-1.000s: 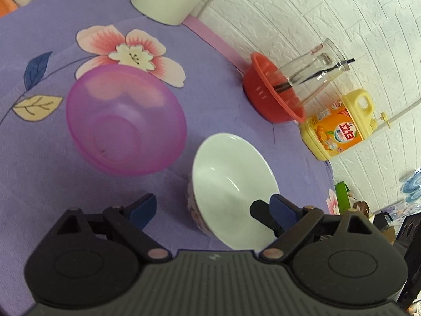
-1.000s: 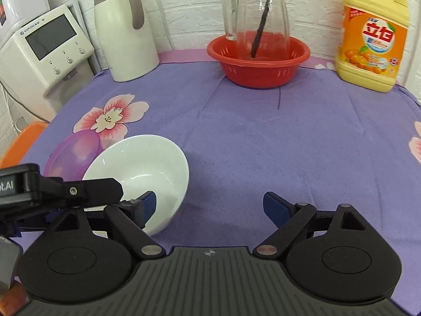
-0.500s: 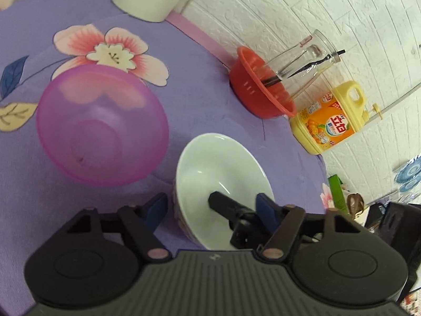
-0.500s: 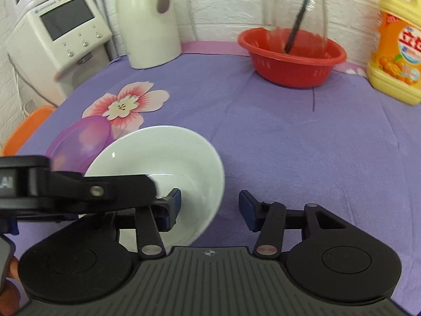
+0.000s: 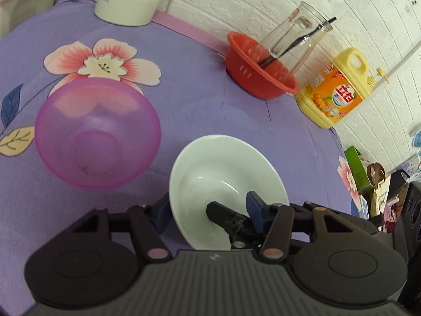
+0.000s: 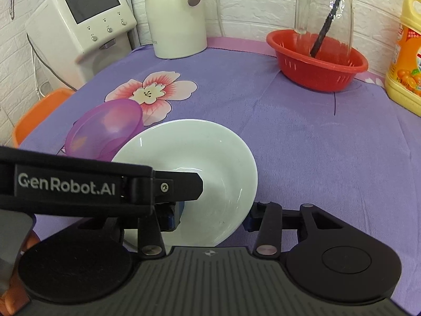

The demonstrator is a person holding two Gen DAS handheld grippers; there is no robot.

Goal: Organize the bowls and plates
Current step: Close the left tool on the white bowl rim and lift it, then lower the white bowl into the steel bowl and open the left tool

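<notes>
A white ceramic bowl (image 5: 223, 173) sits tilted on the purple cloth, also in the right wrist view (image 6: 200, 168). My left gripper (image 5: 208, 213) straddles its near left wall, one finger outside and one inside. My right gripper (image 6: 213, 216) straddles its near right wall, its left finger (image 6: 171, 216) inside the bowl. Both sets of jaws stand close around the bowl's walls. A translucent pink-purple bowl (image 5: 97, 131) sits empty to the left, touching or just beside the white bowl in the right wrist view (image 6: 105, 129).
A red colander (image 6: 315, 63) holding a glass jug (image 6: 323, 13) stands at the back. A yellow detergent bottle (image 6: 405, 63) is at the back right, a white kettle (image 6: 176, 13) and a water dispenser (image 6: 79, 26) at the back left. An orange stool (image 6: 36, 113) lies beyond the left table edge.
Both grippers moved in on the white bowl and narrowed their jaws around opposite walls. The bowl has tipped up off the cloth a little.
</notes>
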